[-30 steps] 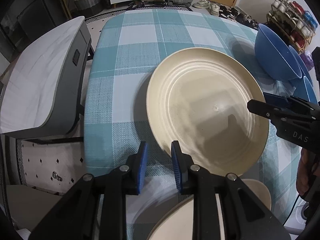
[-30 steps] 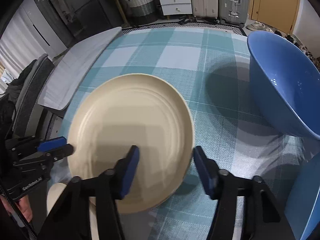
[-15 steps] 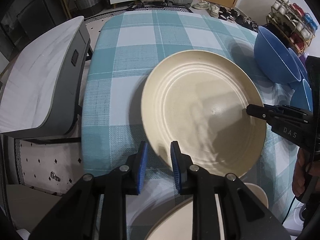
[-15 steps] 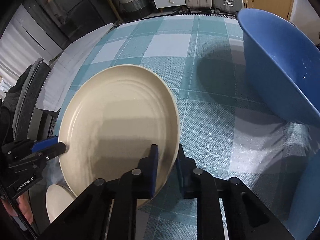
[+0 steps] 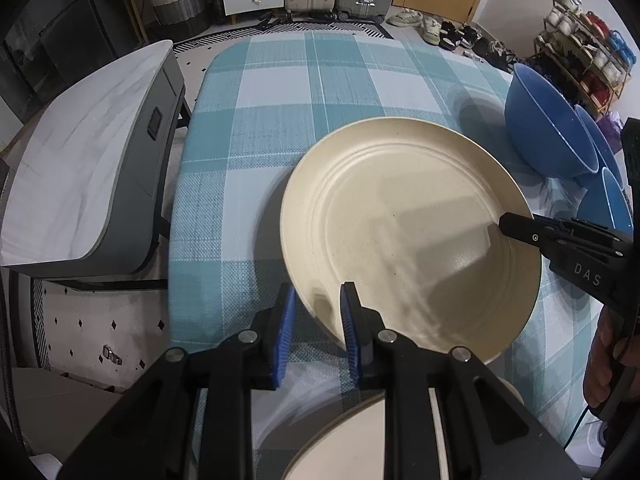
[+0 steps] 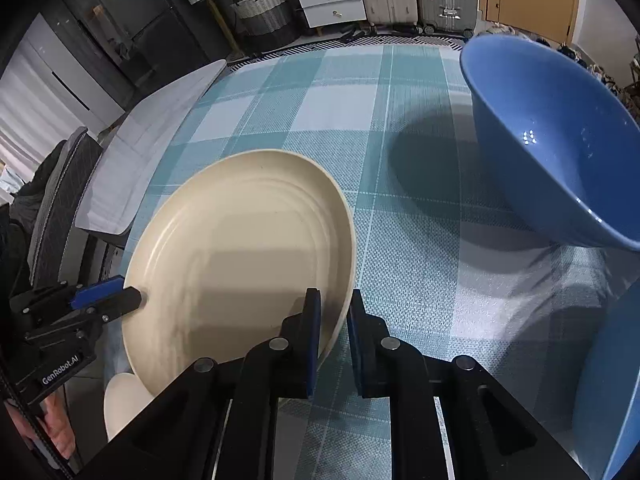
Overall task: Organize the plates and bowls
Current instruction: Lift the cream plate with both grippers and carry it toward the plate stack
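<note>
Right gripper (image 6: 334,320) jaws have closed on the ridged cream plate (image 6: 240,256).

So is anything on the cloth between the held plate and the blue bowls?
Nothing visible. The cream plate, pinched by the left gripper and right gripper, has only bare checked tablecloth toward the blue bowl.

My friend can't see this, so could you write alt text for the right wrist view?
The right gripper pinches the rim of a cream plate over a teal checked tablecloth, while the left gripper holds the opposite rim. A blue bowl sits to the right.
</note>
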Tool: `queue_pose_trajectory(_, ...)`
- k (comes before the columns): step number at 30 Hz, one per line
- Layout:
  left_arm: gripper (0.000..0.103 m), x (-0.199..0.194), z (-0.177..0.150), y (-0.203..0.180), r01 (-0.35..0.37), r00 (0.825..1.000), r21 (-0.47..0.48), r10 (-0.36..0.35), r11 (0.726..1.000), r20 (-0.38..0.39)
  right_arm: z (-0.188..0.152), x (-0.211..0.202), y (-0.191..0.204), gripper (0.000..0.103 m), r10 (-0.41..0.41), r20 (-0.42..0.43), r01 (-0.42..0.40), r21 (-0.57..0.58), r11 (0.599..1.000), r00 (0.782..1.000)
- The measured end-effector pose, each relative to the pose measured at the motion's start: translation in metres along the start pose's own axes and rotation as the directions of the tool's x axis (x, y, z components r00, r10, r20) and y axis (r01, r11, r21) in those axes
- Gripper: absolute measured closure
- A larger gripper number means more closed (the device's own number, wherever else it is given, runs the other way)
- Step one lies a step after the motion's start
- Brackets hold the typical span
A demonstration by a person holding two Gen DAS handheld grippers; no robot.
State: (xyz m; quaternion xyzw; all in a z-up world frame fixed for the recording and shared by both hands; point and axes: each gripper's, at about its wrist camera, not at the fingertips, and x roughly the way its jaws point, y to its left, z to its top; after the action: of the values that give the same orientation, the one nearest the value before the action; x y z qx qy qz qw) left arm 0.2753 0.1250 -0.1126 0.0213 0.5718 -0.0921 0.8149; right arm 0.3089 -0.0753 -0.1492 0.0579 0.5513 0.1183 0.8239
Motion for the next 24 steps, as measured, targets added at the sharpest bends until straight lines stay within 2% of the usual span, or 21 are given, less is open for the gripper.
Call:
queue_pose_trajectory(16, 0.082, -0.015, -0.002, 0.002, 0.028, 0.999, -0.024, -0.028, 0.999, 0.034, -0.001, -0.027, 0.004, 0.090, 0.018, 0.084, -0.017, -0.013, 1.000, 0.996)
queue_pose_trajectory(24, 0.082, -0.039, -0.013, -0.004, 0.008, 0.998, -0.020, -0.007, 1.000, 0.070, -0.007, -0.048, 0.009, 0.090, 0.030, 0.113, -0.028, -0.019, 0.999, 0.993)
